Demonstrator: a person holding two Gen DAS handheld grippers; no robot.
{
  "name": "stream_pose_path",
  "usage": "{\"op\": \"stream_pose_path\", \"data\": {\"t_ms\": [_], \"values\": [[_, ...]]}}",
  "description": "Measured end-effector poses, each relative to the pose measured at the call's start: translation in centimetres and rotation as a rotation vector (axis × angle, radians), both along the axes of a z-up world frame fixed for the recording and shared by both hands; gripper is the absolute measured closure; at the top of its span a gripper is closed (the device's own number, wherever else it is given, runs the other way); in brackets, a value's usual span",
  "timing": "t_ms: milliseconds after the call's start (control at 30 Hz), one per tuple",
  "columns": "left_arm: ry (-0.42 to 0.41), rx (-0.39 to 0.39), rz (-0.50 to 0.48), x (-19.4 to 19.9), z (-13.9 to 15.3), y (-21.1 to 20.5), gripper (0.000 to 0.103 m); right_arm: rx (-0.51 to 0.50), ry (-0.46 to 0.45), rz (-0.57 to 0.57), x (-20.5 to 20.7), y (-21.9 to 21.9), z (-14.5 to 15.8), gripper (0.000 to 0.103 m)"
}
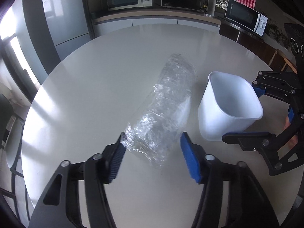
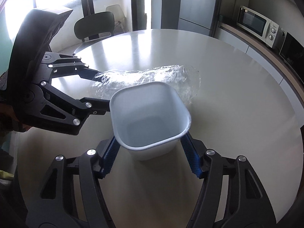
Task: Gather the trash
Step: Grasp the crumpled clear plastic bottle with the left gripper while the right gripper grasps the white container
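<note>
Looking down my left gripper, I see its ribbed blue pads flanking the near end of a crumpled clear plastic bottle lying on the smooth, pale round table; the left pad touches the crinkled film, the right one stands just clear, so it is not clamped. My right gripper straddles a glossy white bin, square with rounded corners, both pads at its walls; I cannot tell whether they press. Bottle and bin sit just beside each other.
</note>
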State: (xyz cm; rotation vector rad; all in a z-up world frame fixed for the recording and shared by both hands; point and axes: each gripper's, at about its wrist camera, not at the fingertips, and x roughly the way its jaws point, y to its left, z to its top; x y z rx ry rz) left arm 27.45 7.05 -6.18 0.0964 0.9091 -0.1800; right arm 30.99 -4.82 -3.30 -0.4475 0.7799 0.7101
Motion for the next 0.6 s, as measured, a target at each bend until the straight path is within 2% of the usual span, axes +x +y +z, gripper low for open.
{"op": "stream_pose_path", "data": {"t_ms": [33, 67, 200, 300, 600], "values": [[-0.005, -0.004, 0.004, -0.1, 0.0, 0.0, 0.064, 0.005, -0.002, -0.009, 0.0, -0.2, 0.0, 0.046], [-0.009, -0.013, 0.007, -0.3, 0.0, 0.1, 0.072, 0.006, -0.005, -0.018, -0.1, -0.2, 0.0, 0.046], [-0.038, -0.043, 0.037, -1.5, 0.4, 0.4, 0.074, 0.010, -0.014, -0.038, -1.2, -0.8, -0.1, 0.046], [-0.058, -0.095, 0.078, -2.8, 1.2, 0.8, 0.076, 0.034, -0.026, -0.052, -2.6, -1.4, 0.3, 0.046], [-0.137, -0.210, 0.144, -10.7, 4.0, 0.8, 0.079, 0.073, -0.066, -0.126, -8.5, -4.0, 1.9, 0.046]]}}
